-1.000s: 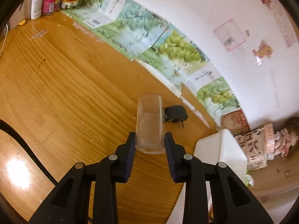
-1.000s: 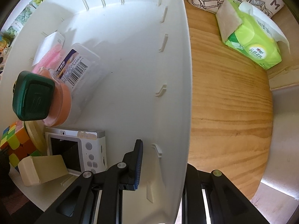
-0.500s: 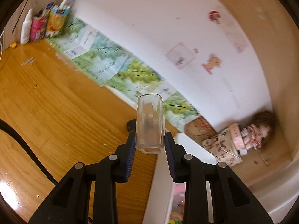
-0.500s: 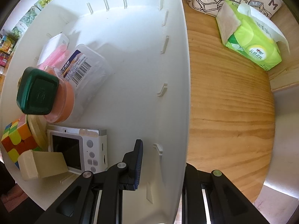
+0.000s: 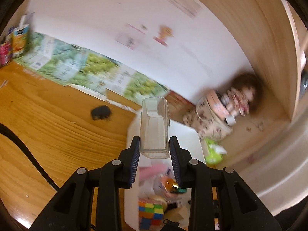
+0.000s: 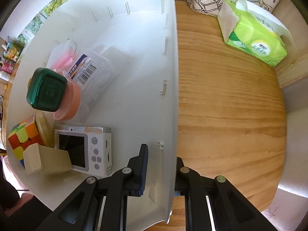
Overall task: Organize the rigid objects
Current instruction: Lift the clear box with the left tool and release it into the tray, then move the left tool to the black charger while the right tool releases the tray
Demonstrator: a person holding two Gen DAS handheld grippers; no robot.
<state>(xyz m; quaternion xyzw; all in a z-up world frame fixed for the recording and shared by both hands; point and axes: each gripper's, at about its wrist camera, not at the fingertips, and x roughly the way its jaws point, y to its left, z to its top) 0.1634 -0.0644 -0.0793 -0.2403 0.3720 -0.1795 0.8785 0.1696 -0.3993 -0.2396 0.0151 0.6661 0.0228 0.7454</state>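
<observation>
My left gripper (image 5: 155,150) is shut on a clear, empty rectangular plastic box (image 5: 155,127) and holds it upright in the air over the near end of the white bin (image 5: 188,140). My right gripper (image 6: 161,152) points down and straddles the white bin's right wall (image 6: 169,96). Its jaws are closing with the wall between them. The inner pad still stands a little off the wall, and the outer finger is mostly hidden behind it. In the bin lie a green-lidded orange jar (image 6: 46,89), a white camera (image 6: 82,148), a colour cube (image 6: 23,136), a wooden block (image 6: 46,161) and a barcoded clear case (image 6: 90,71).
A black plug adapter (image 5: 101,112) lies on the wooden table left of the bin. To the right of the bin is a green tissue pack (image 6: 254,36). A printed bag (image 5: 206,119) and a doll (image 5: 240,98) sit in the far corner. Printed sheets line the back wall.
The left gripper has risen and swung right with the clear box, from over the bare table to above the bin. The right gripper's outer finger has drawn in against the bin wall.
</observation>
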